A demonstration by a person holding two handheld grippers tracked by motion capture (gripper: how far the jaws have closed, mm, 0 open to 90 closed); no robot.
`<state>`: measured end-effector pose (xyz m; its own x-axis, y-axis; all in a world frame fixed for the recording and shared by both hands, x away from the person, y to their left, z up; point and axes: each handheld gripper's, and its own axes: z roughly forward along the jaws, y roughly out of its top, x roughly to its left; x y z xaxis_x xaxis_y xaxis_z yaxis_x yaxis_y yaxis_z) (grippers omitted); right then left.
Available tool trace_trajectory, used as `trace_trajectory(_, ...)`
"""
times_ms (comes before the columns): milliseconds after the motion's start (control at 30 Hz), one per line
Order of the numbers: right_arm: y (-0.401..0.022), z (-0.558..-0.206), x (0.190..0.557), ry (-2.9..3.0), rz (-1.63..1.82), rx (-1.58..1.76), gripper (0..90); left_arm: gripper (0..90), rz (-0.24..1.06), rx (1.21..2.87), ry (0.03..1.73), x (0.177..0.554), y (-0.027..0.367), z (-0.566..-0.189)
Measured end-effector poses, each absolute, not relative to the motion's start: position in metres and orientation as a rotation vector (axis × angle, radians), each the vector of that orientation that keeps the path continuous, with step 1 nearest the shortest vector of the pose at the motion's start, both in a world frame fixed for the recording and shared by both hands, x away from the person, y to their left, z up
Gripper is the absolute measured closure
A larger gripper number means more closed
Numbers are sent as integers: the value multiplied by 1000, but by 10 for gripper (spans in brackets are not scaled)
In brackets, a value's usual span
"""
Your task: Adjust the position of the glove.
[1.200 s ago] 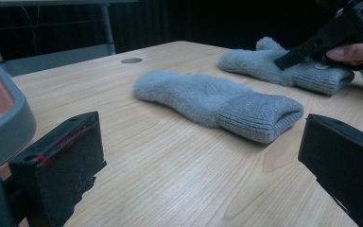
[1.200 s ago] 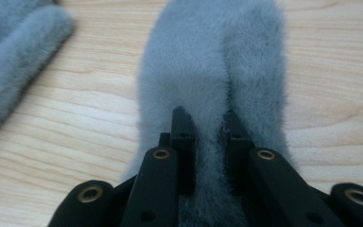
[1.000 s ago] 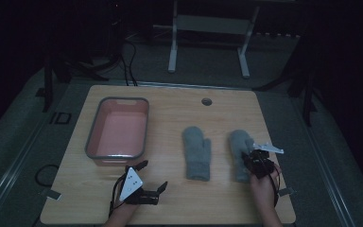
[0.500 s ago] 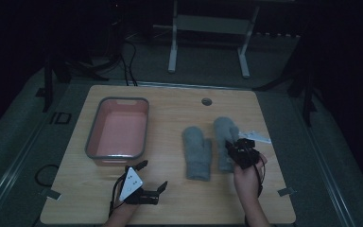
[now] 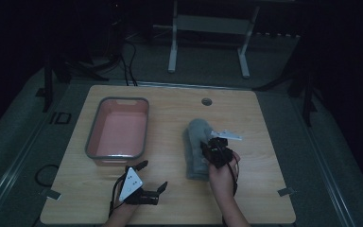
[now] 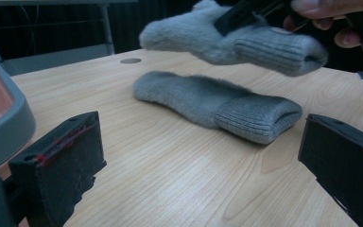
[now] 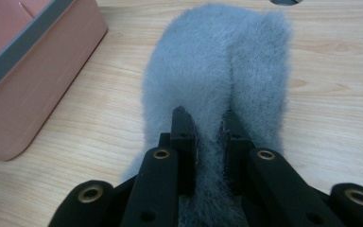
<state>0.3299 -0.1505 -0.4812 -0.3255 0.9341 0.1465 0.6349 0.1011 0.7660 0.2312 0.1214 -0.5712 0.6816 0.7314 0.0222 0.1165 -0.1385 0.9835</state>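
Lower mitten (image 6: 217,106) largely hidden under lifted mitten (image 5: 196,137) pinched in right gripper (image 7: 208,125) fingers; left gripper (image 5: 152,176) fingers spread.

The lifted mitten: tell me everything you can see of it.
The lifted mitten is grey and fuzzy, like fleece, with a ribbed knit cuff. The right claw is shut on a pinch of its pile and holds it level in the air, clear of the table, right above the other mitten, which lies flat.
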Motion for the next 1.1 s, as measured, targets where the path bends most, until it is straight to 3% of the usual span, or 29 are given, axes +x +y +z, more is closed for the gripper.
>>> trace_trajectory(667,-134,-528,337,2049,1032,1601,768,12,613,1651,696,231,122,-571)
trace_trajectory(800,-136,-525,335,2042,1078,1607,690,12,606,1649,701,231,122,-571)
trace_trajectory(1033,-146,-493,328,2037,1101,1400,433,12,592,1644,704,232,123,-571)
trace_trajectory(1100,-151,-485,327,2069,1131,1401,406,12,594,1643,702,231,122,-571)
